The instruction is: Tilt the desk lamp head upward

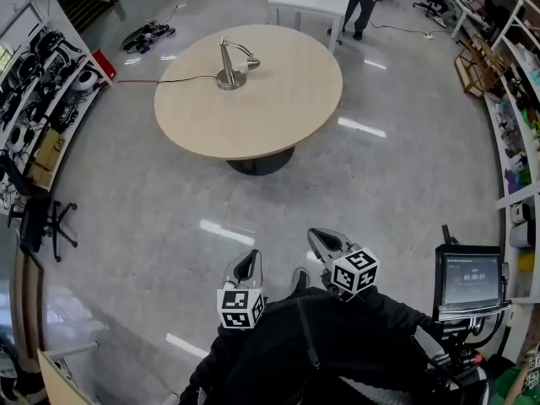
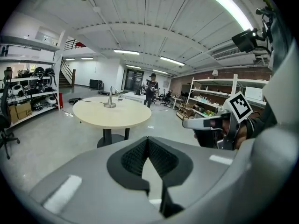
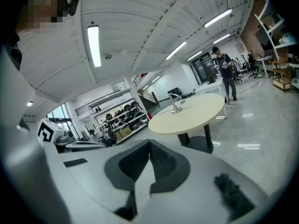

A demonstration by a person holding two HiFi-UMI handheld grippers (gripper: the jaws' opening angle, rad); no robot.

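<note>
The desk lamp (image 1: pixel 232 64) stands on the round table (image 1: pixel 270 108), near its far left edge; its cord (image 1: pixel 169 80) runs off the table on that side; the left gripper (image 1: pixel 246 266) and right gripper (image 1: pixel 323 241) are side by side, well short of the table; each has its jaws pressed together with nothing between them; a person (image 1: pixel 361 2) stands beyond the table.

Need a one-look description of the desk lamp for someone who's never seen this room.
Find the round beige table in the middle of the grey floor. The desk lamp stands near its far-left edge: silver, round base, black cord trailing off the left side.
</note>
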